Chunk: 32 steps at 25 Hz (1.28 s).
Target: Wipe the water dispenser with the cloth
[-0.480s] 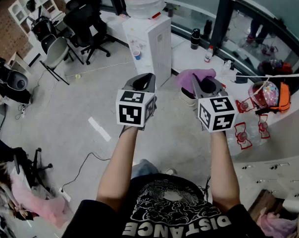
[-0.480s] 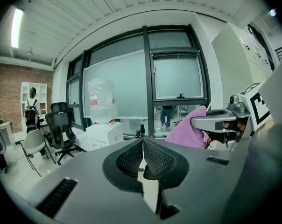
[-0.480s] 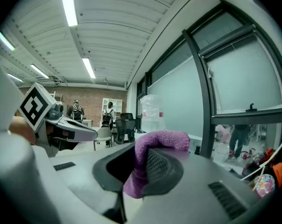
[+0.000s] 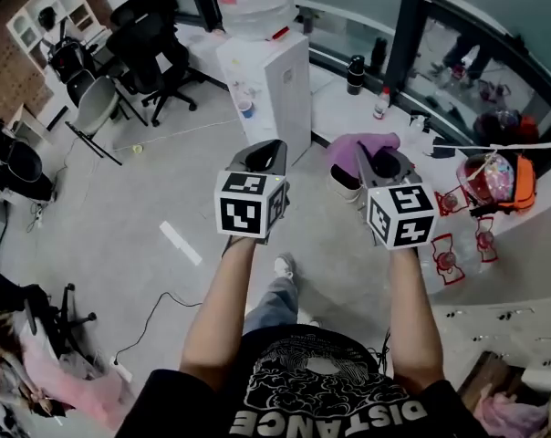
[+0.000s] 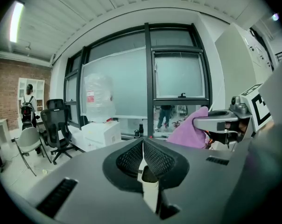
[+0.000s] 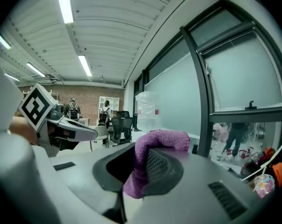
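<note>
Since half a second ago the person has stepped forward: a shoe [image 4: 283, 265] now shows on the floor [image 4: 139, 217], and the water dispenser [image 4: 277, 85] sits slightly nearer the grippers. The left gripper [image 4: 268, 151] has its fingers [image 5: 160, 160] pressed together on nothing. The right gripper [image 4: 378, 160] pinches the purple cloth [image 4: 351, 149], held up in the air, apart from the dispenser ahead.

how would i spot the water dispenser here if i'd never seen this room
Find the dark-framed window wall at the far side of the room. By it stands the water dispenser, a tall white cabinet beside black office chairs. It alone carries a big clear upturned bottle on top.
</note>
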Tool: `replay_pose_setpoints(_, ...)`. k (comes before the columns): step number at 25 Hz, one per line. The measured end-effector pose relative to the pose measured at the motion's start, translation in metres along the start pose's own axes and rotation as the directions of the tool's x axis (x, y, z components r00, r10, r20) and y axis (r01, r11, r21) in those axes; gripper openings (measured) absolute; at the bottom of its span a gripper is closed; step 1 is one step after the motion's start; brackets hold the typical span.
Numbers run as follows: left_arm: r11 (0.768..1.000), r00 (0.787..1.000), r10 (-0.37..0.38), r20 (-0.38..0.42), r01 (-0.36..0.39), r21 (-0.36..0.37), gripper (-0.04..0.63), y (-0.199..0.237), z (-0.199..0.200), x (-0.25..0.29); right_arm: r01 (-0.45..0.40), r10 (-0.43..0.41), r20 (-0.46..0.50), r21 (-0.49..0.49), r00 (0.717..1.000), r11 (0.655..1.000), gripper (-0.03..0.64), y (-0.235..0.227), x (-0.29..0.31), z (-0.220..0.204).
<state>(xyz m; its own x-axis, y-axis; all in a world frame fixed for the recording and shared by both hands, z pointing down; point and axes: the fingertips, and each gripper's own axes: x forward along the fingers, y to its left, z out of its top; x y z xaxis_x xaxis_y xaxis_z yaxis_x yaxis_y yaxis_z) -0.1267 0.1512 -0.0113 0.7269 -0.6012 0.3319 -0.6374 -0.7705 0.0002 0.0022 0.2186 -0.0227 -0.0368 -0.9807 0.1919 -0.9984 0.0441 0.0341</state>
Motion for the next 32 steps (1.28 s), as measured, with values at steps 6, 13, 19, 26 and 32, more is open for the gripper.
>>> replay_pose_setpoints(6,1.000,1.000,-0.010,-0.004,0.010,0.009,0.028,0.029,0.011,0.047,0.001,-0.001,-0.009,0.003,1.000,1.000,0.041,-0.016,0.051,0.002)
replay_pose_setpoints(13,0.999,0.999,-0.035,-0.013,0.036,0.018,0.028,0.090,0.040,0.114,0.015,-0.015,-0.034,0.007,0.999,1.000,0.041,-0.033,0.138,0.021)
replay_pose_setpoints(19,0.998,0.998,-0.060,-0.017,0.060,0.015,0.028,0.150,0.067,0.164,0.027,-0.026,-0.043,0.012,0.999,1.000,0.041,-0.038,0.215,0.045)
replay_pose_setpoints(26,0.995,0.995,-0.099,-0.022,0.099,0.011,0.028,0.185,0.075,0.204,0.055,-0.052,-0.056,0.046,0.997,0.997,0.041,-0.050,0.272,0.053)
replay_pose_setpoints(32,0.993,0.993,-0.118,-0.020,0.118,0.010,0.028,0.203,0.079,0.227,0.063,-0.061,-0.064,0.037,0.996,0.997,0.041,-0.054,0.301,0.059)
